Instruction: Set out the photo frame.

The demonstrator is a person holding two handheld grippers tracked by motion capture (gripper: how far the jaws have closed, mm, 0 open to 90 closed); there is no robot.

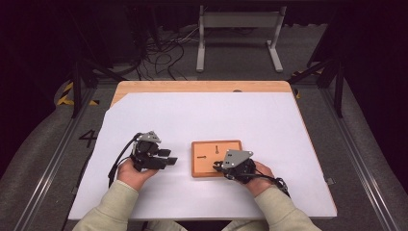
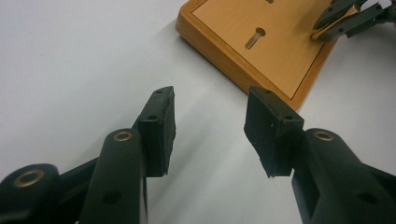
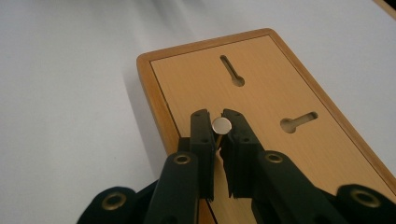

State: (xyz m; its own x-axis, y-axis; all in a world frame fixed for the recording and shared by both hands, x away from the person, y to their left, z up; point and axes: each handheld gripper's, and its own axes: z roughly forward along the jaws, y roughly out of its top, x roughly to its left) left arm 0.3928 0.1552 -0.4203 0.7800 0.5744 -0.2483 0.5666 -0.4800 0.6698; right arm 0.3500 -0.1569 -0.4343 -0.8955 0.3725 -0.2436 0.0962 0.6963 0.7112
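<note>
item 1, nearest: right gripper (image 3: 219,126), jaws clamped together on a small pin (image 3: 221,125) with a round flat silvery head; the slim shank runs down between the pads. in the high view this gripper (image 1: 217,166) sits at the near right corner of the board.

item 2, directly under and beyond those jaws: wooden board (image 3: 261,93), flat, raised rim, bearing two keyhole slots (image 3: 232,70) – one ahead of the tips, one off to their right (image 3: 299,122).

item 3, left gripper (image 2: 210,126), jaws apart with nothing between them, resting over the white sheet (image 2: 70,60) just short of the board's corner (image 2: 261,51); in the high view it (image 1: 169,156) lies to the left of the board (image 1: 216,159), not touching it.

item 4, farthest: grey stand (image 1: 239,29) on the floor beyond the table edge.

handling note (judgement): the pin appears bound for a keyhole slot. keep the grip firm on the shank, bring the head squarely over the round end of the slot, lower it straight, then slide along the narrow channel. the free gripper could steady the board's rim so that it does not skid on the sheet.
</note>
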